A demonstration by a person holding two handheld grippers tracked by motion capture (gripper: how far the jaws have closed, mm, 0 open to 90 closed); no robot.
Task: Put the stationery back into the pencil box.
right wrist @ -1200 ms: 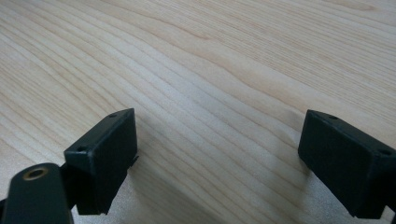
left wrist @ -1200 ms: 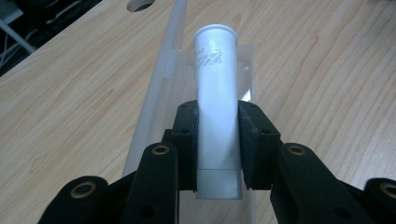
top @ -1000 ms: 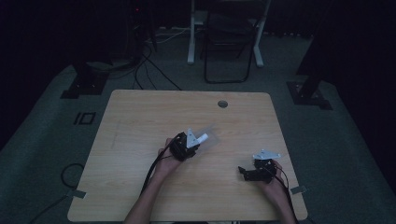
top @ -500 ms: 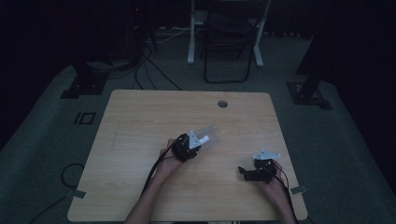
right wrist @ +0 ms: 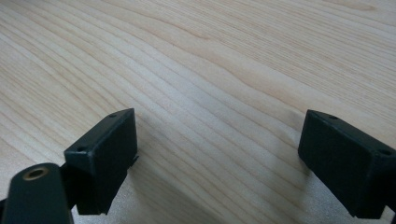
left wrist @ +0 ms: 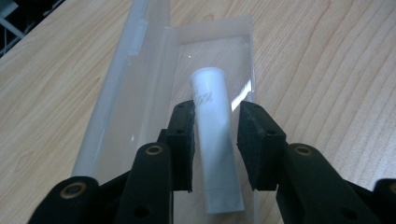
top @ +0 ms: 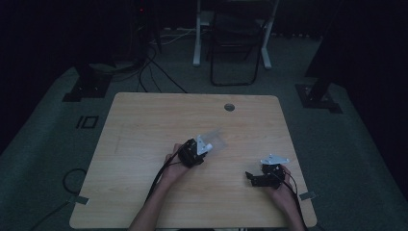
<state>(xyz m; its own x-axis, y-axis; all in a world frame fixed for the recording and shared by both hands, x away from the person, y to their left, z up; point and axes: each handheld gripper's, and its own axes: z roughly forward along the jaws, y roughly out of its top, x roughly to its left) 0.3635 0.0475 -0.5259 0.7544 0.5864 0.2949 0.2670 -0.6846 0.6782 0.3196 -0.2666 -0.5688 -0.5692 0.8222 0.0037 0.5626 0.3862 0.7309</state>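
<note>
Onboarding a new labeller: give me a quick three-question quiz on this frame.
1. True or false: the white tube lies inside the open clear plastic case.
2. Which gripper has its jaws on either side of the tube: left or right?
3. What lies between the jaws of the right gripper?

Key
1. True.
2. The left gripper. Its jaws have just been opening; the pads flank the tube, with a gap showing on at least one side.
3. Just the bare wooden table; the jaws stand wide apart.
</note>
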